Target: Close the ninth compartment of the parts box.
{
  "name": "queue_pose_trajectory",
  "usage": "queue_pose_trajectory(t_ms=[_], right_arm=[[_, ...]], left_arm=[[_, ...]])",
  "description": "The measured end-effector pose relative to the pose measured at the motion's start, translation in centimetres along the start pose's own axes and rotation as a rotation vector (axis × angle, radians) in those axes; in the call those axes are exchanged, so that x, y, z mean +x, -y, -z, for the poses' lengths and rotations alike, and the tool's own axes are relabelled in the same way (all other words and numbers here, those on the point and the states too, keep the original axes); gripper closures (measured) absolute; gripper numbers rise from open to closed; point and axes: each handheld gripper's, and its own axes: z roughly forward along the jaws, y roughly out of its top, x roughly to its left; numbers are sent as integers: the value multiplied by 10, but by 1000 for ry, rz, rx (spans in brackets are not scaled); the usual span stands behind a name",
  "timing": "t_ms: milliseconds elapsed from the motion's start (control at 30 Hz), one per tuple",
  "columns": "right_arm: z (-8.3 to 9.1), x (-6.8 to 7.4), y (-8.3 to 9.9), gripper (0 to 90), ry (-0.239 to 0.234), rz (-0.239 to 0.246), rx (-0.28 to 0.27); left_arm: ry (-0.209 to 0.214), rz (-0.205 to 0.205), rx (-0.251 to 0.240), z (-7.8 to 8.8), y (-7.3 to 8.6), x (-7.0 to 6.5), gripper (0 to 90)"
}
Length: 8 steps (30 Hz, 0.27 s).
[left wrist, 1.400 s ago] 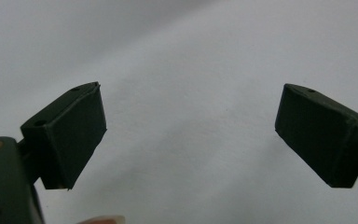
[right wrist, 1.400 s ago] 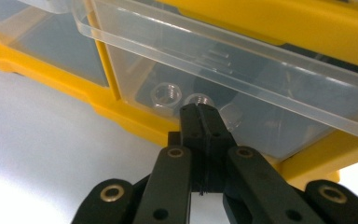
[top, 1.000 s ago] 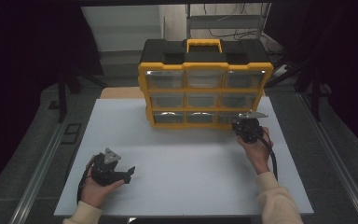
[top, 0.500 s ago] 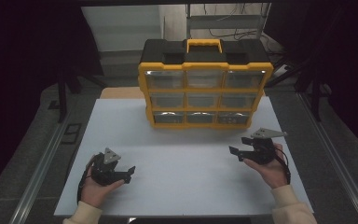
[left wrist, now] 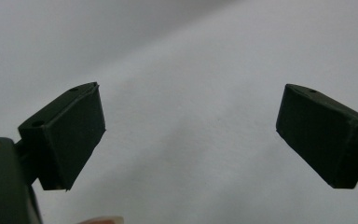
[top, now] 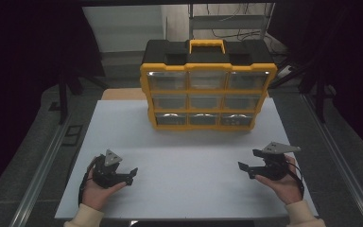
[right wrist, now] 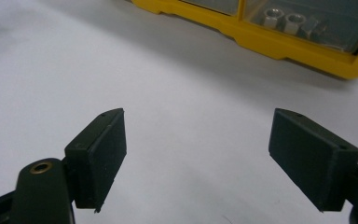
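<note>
High view, organizer: a yellow-and-black drawer organizer [top: 208, 85] is stood upright at the far middle of the white bench [top: 184, 156], its nine clear drawers turned toward the person so that each can be reached from the front; all drawers are seen pushed in.
High view, right claw [top: 246, 160]: it is held low over the near right of the bench, well apart from the organizer, its jaws spread with nothing between them; the jaws have just been opening, which is judged to be a release and pull-back from the bottom right drawer.
High view, left claw [top: 133, 174]: it is parked at the near left, jaws apart and empty, probably kept clear of the work.
Left gripper view, left claw [left wrist: 191, 135]: the two black jaws are stood wide over bare bench.
Right gripper view, right claw [right wrist: 198, 154]: the jaws are set wide and empty; beyond them the organizer's yellow lower edge [right wrist: 279, 42] is seen, with metal nuts [right wrist: 286, 21] lying behind a clear drawer front.
</note>
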Motion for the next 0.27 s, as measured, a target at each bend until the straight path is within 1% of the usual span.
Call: queue_pose_trajectory(t_ms=[67,267], right_arm=[[1,-1,2,188,1,-3,-2],[2,0,2,161,-2,3,-15]], left_arm=[[4,-2,0,0,0,0,82],[22,18,-17,1,-2,0,74]])
